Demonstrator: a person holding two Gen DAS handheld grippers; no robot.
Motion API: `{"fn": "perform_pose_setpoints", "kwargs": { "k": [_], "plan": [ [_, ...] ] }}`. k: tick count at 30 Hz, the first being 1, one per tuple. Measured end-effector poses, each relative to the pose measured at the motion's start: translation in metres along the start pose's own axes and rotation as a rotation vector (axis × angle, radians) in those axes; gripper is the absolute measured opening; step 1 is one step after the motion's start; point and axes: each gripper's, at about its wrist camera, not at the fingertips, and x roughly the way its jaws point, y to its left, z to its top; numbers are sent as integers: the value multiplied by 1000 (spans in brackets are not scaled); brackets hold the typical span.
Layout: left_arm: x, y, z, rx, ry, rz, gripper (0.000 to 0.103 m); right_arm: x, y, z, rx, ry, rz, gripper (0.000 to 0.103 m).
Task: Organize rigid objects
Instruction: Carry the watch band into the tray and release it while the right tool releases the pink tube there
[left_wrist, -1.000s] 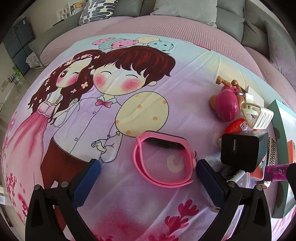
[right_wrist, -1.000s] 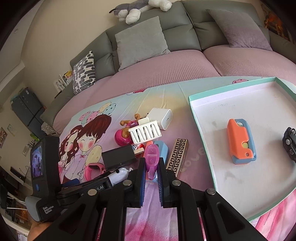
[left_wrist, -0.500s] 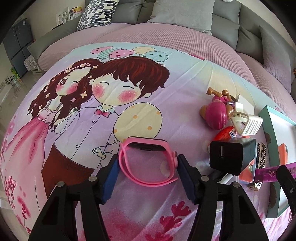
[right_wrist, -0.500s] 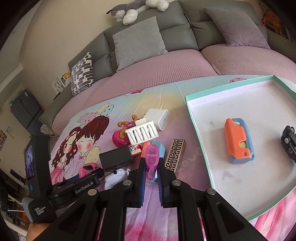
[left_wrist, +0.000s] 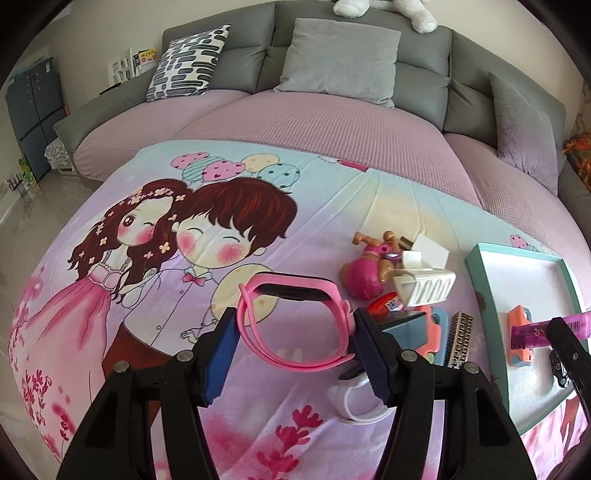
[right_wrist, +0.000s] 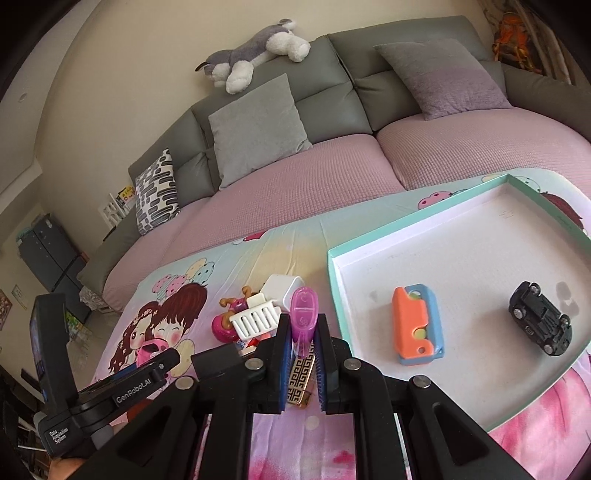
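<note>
- The left gripper (left_wrist: 293, 345) is clamped on a pink watch (left_wrist: 295, 319) — its blue pads press the band from both sides, and the watch hangs clear of the cartoon-print blanket (left_wrist: 110, 277).
- The right gripper (right_wrist: 303, 349) is clenched on a purple lighter (right_wrist: 303, 317), which stands up between the pads, its rounded end pointing away from the camera.
- Just under the right gripper lies a gold-and-black patterned case (right_wrist: 301, 387) on the blanket.
- A little further out sits the heap of loose things: a white slotted holder (right_wrist: 255, 319), a white charger block (right_wrist: 280, 290) behind it, a pink doll toy (right_wrist: 223, 326) at its left, and a black adapter (right_wrist: 216, 360) nearer the left gripper.
- To the right of the heap — the teal-rimmed tray (right_wrist: 334, 280) rests on the blanket; inside it lie an orange-and-blue toy (right_wrist: 415, 325) and, well apart from it, a black toy car (right_wrist: 539, 321).
- Beyond the blanket is a grey sofa (right_wrist: 332, 74) with pink seat covers, a grey cushion (right_wrist: 258, 122), and a plush dog (right_wrist: 251, 51) on its backrest.
</note>
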Motion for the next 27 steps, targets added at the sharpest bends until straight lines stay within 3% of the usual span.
{"fn": "perform_pose_setpoints", "kwargs": {
  "k": [8, 19, 27],
  "plan": [
    [-10, -58, 4, 124, -13, -51, 64, -16, -51, 17, 69, -63, -122, 12],
    [-26, -169, 10, 300, -56, -199, 64, -50, -122, 26, 145, -152, -454, 12],
    [-17, -220, -6, 370, -32, -250, 64, -59, -141, 25, 163, -162, -556, 12]
  ]
}}
